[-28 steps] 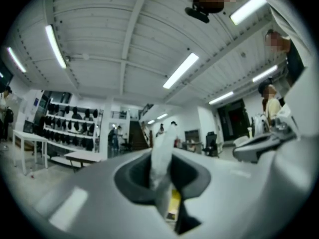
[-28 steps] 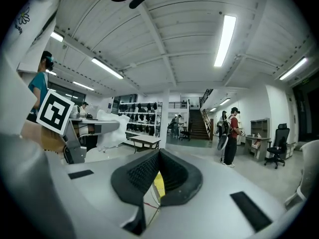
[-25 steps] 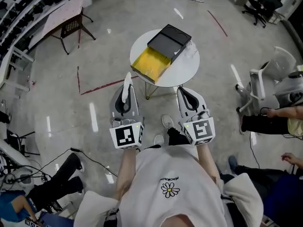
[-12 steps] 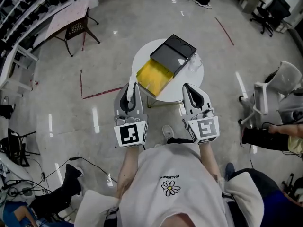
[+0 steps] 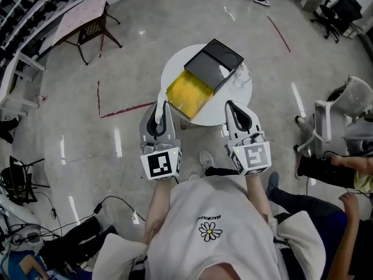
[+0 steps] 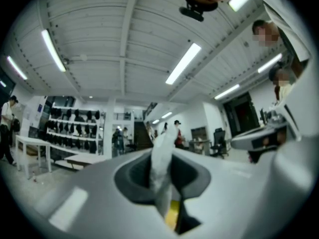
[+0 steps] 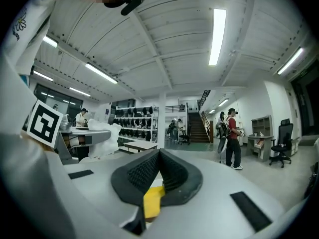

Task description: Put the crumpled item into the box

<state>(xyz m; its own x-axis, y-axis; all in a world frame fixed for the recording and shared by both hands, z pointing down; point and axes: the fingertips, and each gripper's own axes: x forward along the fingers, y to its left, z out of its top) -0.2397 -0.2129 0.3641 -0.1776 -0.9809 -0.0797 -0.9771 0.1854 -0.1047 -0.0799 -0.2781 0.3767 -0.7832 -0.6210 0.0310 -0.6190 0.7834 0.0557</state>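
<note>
Box (image 5: 201,77): black shell, yellow inside, open; on round white tabletop (image 5: 175,58).
Left gripper (image 5: 161,104): on person's side of box, tips over tabletop edge just beside box's yellow end. Jaws clamped on crumpled item (image 5: 156,112), white, thin, sticking out past tips; item outside box.
Right gripper (image 5: 232,106): on person's side of box, off its right corner. Jaws together, nothing betw. pads.

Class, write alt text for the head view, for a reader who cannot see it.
A person's left tool grips a white crumpled item near a round white table bearing an open yellow box with a black lid; the right tool, shut and empty, is alongside.
</note>
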